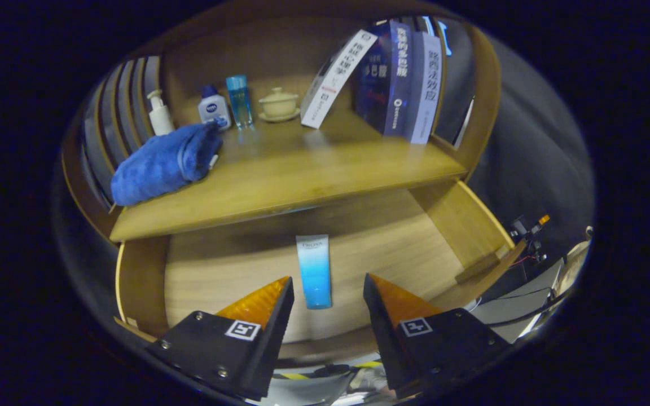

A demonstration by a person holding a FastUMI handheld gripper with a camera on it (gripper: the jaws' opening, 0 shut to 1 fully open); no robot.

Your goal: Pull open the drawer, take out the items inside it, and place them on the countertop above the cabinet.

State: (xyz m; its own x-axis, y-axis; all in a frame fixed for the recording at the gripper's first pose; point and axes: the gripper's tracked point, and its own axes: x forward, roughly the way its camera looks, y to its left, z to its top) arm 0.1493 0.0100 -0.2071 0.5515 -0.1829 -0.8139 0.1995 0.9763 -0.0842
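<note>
A: Gripper (328,282) status?

B: Fingers spread wide, nothing held, no contact w/ any item. Both tips hang over the open drawer (235,270).

A: Task item location?

B: One tube (314,270), light blue fading to darker blue, lying flat on the drawer floor. It sits in the gap between the two fingers, slightly nearer the left one, not touching either. Near end of the tube is about level w/ the fingertips; rest extends beyond them.

A: Orientation?

B: Long axis runs front-to-back, approx. parallel w/ the fingers. Pale end w/ print points toward the cabinet rear; dark end points toward the gripper. Cap end: cannot tell.

A: Drawer condition?

B: Pulled out. Wood floor and both side walls visible, tube well apart from both walls.

A: Countertop (302,175)?

B: Directly above the drawer. Left side: rolled blue towel (161,163), pump bottle (159,114), small white bottle w/ blue cap (213,107), clear blue bottle (239,100). Centre rear: lidded cup on saucer (279,104). Right: books (398,79) upright, one white book (333,76) leaning against them.
</note>
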